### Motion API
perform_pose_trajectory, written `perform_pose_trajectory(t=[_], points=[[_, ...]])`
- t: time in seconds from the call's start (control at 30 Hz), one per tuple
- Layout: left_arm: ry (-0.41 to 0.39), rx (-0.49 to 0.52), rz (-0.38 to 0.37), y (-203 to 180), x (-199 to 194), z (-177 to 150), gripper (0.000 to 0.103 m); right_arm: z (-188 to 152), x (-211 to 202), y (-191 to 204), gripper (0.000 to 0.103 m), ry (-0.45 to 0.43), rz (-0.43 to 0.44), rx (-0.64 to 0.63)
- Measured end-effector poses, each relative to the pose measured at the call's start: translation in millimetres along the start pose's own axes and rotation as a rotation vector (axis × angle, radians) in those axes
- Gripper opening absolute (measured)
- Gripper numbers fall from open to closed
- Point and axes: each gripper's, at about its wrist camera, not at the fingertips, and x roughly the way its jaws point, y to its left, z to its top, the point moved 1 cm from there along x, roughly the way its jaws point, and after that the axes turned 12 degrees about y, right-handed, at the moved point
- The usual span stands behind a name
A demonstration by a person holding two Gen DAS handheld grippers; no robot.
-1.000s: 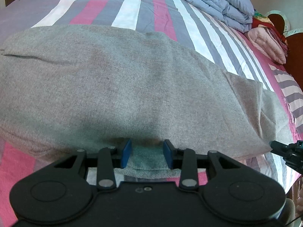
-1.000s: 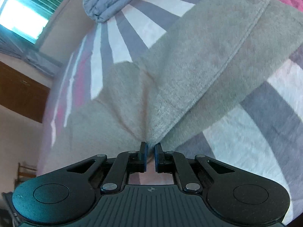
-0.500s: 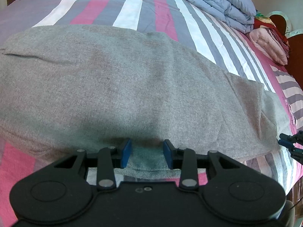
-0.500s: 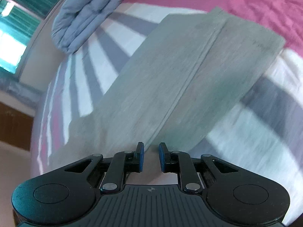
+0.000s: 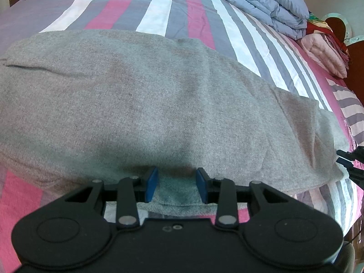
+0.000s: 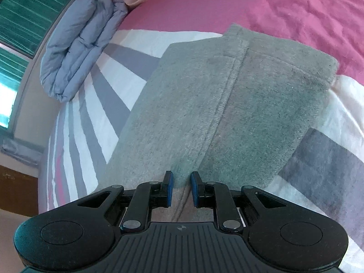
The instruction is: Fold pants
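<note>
The grey pants (image 5: 159, 104) lie folded lengthwise across the striped bed (image 5: 173, 6). My left gripper (image 5: 177, 182) stands over their near edge. Its blue pads are apart and a flat piece of hem lies between them without being bunched. In the right wrist view one end of the pants (image 6: 238, 104) lies flat with a seam down its middle. My right gripper (image 6: 182, 182) hovers at the near edge of that end, its jaws a little apart with nothing pinched. The right gripper's fingertips (image 5: 348, 161) also show at the right edge of the left wrist view.
A folded blue-grey duvet (image 5: 261, 2) and a folded pink blanket (image 5: 323, 52) sit at the bed's far side by a brown headboard (image 5: 357, 86). The duvet (image 6: 77, 47) lies under a window (image 6: 22, 11). The bed's edge runs close behind both grippers.
The right gripper let go of the raised fold of cloth and opened slightly. It swung sideways along the pants, and the cloth now lies flat. The left gripper stayed put.
</note>
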Motion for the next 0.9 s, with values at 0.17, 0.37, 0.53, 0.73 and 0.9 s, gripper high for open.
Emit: perform_pose_trajectory(t=[0.17,0.37,0.53,0.73,0.9], points=[[-0.001,0.003,0.0,0,1,1,0.027,-14,-14,12,0.007,-0.06,-0.036,-0.125],[-0.006,0.005,-0.003,1,1,0,0.027,-22,-37,17,0.0,-0.116,-0.029,-0.21],[-0.008,0.01,-0.006,2,1,0,0.027,-34,-64,12,0.0,-0.162,-0.017,-0.232],[-0.006,0.002,-0.012,3,-1,0,0.027,-19,-31,-8,0.0,0.037,0.056,-0.127],[-0.006,0.001,-0.006,3,-1,-1,0.027,-5,3,-15,0.001,0.086,0.075,-0.039]])
